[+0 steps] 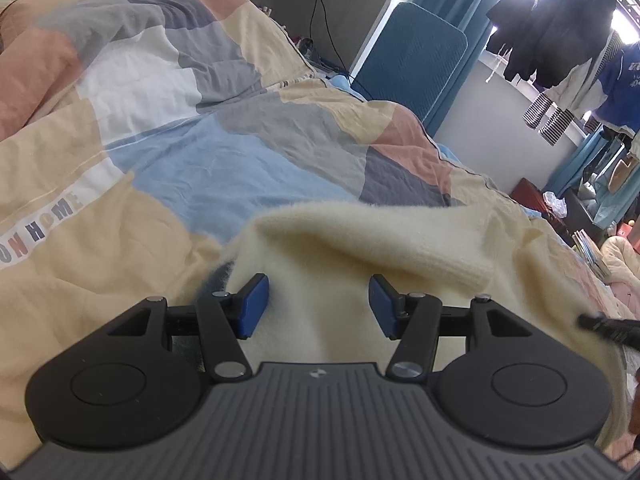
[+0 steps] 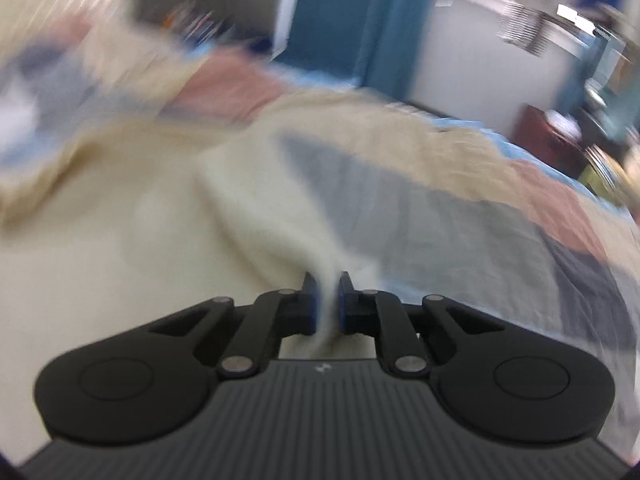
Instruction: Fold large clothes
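A cream fuzzy garment [image 1: 360, 248] lies bunched on a patchwork quilt [image 1: 224, 160]. My left gripper [image 1: 318, 304] hovers over it with its jaws apart. The blue pads [image 1: 254, 306] show their inner faces, and the fabric sits between and under them without a visible pinch. In the blurred right wrist view, my right gripper [image 2: 328, 304] is shut on a narrow fold of the same cream garment [image 2: 160, 240], which rises between the two pads. A black part of that gripper [image 1: 608, 326] shows at the right edge of the left wrist view.
The quilt [image 2: 440, 220] covers a bed. A blue padded board [image 1: 416, 60] leans against the wall beyond it. Dark and blue clothes [image 1: 560, 32] hang at a bright window on the right. Cluttered shelves and books [image 1: 592, 248] stand past the bed's right edge.
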`<state>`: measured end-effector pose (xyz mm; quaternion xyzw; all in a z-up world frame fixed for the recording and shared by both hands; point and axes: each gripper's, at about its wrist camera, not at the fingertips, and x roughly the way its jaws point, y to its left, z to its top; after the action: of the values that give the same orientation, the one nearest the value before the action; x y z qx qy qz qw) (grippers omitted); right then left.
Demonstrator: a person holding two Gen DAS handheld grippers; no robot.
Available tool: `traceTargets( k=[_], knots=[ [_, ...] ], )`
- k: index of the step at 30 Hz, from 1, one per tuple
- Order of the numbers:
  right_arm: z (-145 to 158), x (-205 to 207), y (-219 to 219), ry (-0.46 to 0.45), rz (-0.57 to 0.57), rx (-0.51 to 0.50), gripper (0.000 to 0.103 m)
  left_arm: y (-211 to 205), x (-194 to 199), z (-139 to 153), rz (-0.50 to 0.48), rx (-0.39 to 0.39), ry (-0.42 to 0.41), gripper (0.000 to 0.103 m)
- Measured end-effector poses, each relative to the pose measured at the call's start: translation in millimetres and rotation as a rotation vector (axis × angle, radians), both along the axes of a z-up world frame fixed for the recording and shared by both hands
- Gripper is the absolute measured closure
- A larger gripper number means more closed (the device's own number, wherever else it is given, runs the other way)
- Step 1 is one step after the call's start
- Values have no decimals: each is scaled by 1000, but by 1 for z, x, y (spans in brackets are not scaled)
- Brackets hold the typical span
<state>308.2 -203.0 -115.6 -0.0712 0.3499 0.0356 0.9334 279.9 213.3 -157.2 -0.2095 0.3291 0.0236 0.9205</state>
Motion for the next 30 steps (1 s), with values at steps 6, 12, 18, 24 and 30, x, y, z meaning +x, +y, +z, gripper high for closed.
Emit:
traceTargets(
  k=[6, 12, 18, 24, 30],
  knots=[
    [-10, 8, -53, 49, -182, 171, 91, -1, 3, 1, 7, 23, 3, 42],
    [-32, 17, -81, 133, -278, 329, 73, 5, 13, -6, 26, 14, 20, 42],
    [-25, 12, -82, 117, -289, 390, 69, 5, 19, -4, 47, 24, 8, 43],
    [2, 8, -56, 2, -195, 285, 69, -1, 4, 12, 50, 24, -37, 43],
    [21, -4, -35, -104, -73, 240, 69, -25, -20, 23, -17, 73, -64, 43]
  ],
)
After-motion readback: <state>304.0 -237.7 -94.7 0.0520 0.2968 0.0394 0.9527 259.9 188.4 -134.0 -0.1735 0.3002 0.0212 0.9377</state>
